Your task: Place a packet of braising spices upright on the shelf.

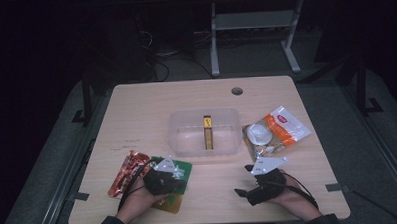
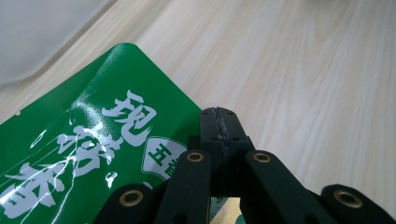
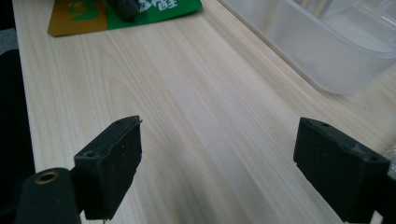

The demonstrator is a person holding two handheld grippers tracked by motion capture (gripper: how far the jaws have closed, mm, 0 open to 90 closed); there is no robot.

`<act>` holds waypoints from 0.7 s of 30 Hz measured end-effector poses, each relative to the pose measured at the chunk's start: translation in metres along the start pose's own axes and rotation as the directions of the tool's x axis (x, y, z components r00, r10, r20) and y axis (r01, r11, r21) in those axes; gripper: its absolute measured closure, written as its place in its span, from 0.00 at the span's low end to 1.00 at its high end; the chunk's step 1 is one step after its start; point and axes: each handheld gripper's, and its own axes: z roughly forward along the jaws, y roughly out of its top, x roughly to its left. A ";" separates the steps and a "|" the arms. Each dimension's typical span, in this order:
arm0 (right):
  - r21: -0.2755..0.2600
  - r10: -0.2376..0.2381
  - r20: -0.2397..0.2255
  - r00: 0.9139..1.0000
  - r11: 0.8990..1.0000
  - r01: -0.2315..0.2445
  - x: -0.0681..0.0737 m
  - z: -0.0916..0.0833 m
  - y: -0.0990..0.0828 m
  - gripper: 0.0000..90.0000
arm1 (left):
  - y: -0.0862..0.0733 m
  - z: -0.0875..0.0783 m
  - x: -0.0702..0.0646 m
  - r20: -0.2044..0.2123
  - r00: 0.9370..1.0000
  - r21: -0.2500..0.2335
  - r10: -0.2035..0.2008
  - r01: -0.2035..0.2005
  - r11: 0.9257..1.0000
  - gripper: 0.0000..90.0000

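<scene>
A green packet with white lettering and a gold lower end lies on the table at the front left. My left gripper hangs over it in the person's left hand. In the left gripper view the jaws are pressed together, their tips right above the green packet's edge, and nothing shows between them. My right gripper sits at the front right, pointing left across bare wood. Its jaws stand wide apart with nothing between them. The green packet lies beyond them.
A clear plastic tub stands mid-table with a yellow-brown bar inside; its wall is to the right gripper's right. A red foil packet lies left of the green one. A white-and-orange bag lies right of the tub.
</scene>
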 end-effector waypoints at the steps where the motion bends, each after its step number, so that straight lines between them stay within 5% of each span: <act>1: -0.001 0.001 0.001 1.000 1.000 -0.001 0.000 0.000 0.000 0.16 | 0.002 0.003 -0.002 0.006 1.000 0.003 0.008 -0.008 1.000 1.00; 21: -0.009 -0.004 0.015 1.000 1.000 0.004 -0.002 -0.006 -0.001 0.16 | 0.052 0.059 -0.038 0.103 0.990 -0.041 0.093 -0.089 0.995 1.00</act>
